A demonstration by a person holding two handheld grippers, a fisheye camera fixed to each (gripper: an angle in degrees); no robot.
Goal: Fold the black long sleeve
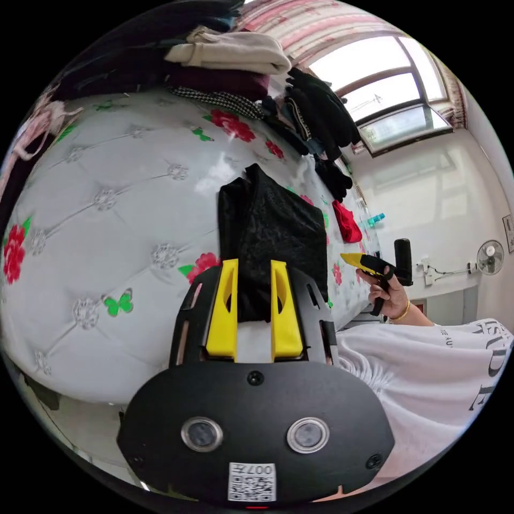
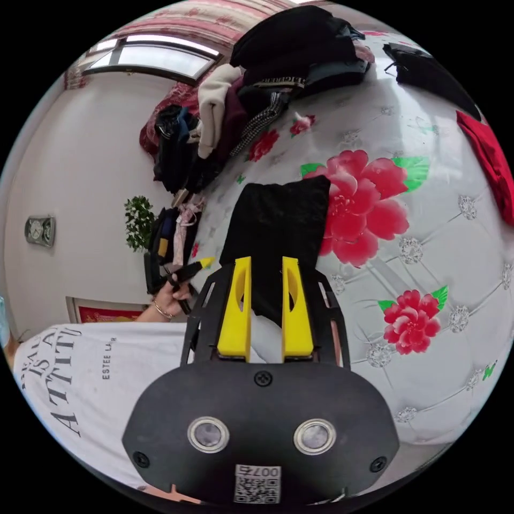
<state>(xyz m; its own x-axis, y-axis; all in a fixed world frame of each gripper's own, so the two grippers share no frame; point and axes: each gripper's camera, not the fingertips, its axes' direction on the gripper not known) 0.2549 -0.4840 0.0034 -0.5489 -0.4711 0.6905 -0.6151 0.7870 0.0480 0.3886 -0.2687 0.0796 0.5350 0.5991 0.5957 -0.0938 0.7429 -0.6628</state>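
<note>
The black long sleeve (image 1: 278,225) (image 2: 273,225) lies folded into a narrow rectangle on the white flowered bed (image 1: 107,214) (image 2: 444,257). My left gripper (image 1: 254,265) hovers short of its near edge, jaws apart with nothing pinched; the cloth seen between them lies on the bed beyond. My right gripper (image 2: 266,261) is held the same way, open and empty. Each view also catches the other gripper in a hand beside the bed: the right gripper (image 1: 356,261) and the left gripper (image 2: 201,263).
A pile of clothes (image 1: 230,53) (image 2: 289,43) is stacked at the far side of the bed. A red garment (image 1: 347,222) (image 2: 490,155) lies beyond the black one. The person's white shirt (image 1: 428,364) (image 2: 91,375) is close by. A window (image 1: 385,91) and a fan (image 1: 490,257) are on the walls.
</note>
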